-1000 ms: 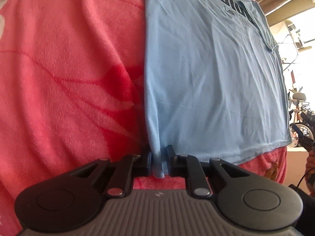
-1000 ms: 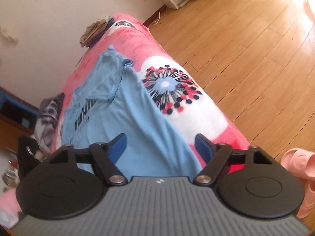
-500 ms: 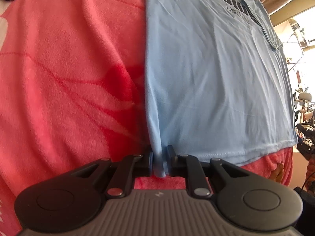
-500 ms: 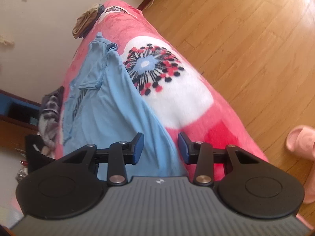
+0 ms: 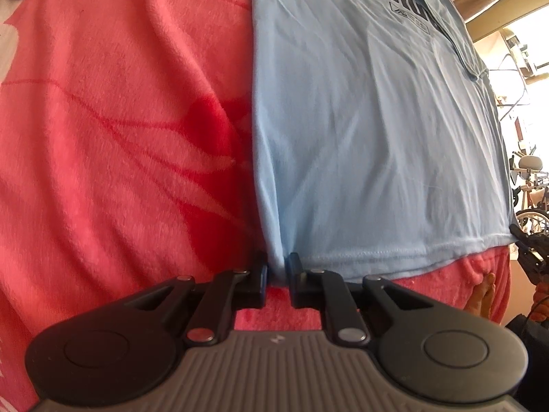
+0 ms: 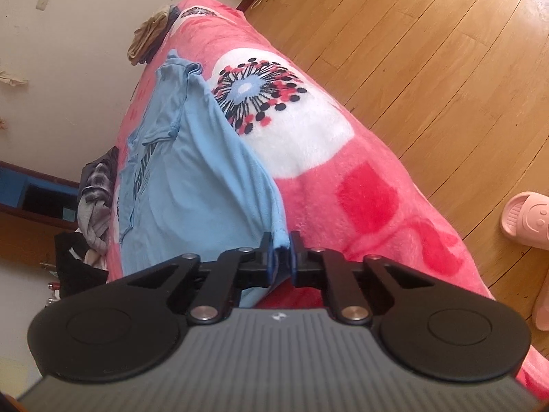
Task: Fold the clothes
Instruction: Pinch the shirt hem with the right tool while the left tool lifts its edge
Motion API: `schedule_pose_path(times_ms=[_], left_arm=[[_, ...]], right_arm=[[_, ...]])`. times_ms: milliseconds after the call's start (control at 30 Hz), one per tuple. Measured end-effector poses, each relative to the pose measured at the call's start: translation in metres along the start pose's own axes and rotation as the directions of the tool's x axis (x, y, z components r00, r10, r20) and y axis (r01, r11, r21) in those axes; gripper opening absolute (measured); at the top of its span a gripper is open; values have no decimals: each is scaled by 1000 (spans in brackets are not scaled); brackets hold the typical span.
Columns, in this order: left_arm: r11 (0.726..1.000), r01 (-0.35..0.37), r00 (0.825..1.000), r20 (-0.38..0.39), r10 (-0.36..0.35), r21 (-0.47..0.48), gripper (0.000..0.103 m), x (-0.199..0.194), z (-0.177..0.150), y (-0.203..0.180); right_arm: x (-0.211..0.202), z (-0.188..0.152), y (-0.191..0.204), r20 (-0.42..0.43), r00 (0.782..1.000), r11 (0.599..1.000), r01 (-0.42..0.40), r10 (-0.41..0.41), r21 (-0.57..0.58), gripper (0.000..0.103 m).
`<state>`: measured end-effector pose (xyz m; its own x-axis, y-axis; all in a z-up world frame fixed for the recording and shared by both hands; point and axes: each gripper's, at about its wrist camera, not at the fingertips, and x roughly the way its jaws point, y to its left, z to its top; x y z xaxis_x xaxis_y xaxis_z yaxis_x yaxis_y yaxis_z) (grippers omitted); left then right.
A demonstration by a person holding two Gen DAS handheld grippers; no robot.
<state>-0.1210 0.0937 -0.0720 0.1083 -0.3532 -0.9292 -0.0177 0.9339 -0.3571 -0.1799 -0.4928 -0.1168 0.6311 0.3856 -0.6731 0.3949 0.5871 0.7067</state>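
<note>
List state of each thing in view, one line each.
Left gripper: shut on the T-shirt's hem corner.
Right gripper: shut on the other hem corner.
T-shirt: flat on the blanket, print up, side edges and sleeves folded in, not yet folded lengthwise.
Blanket: spread under the shirt.
Clothes pile: crumpled, unfolded, beside the shirt.
Slipper: on the floor, sole down.

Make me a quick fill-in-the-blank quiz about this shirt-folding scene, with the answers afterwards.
1. The light blue cotton T-shirt lies on a fluffy ____ blanket.
2. The left gripper is shut on the shirt's bottom ____.
3. Beside the bed, a pink slipper sits on the ____ floor.

Answers: pink; corner; wooden
</note>
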Motion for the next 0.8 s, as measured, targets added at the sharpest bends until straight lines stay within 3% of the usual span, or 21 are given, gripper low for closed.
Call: schedule_pose_path(times_ms=[233,500,633,800], left_arm=[[997,8,1000,10,-8,77,4,-8,-4,-1],[996,84,995,44,-85,42,4,-37,9,14],[992,90,992,82,-97,86,4,-71,41,8],[992,86,981,163,-101,95,4,-103,118,-22]], right_arm=[[-7,-3,13,50,998,999,30,-28,-30,2],[-26,6,44,107,994,998,-14,21,-69,2],[-26,30,76,90,996,994,-11,21,-112,2],[-11,85,147,51,998,971,36,-25,-237,2]])
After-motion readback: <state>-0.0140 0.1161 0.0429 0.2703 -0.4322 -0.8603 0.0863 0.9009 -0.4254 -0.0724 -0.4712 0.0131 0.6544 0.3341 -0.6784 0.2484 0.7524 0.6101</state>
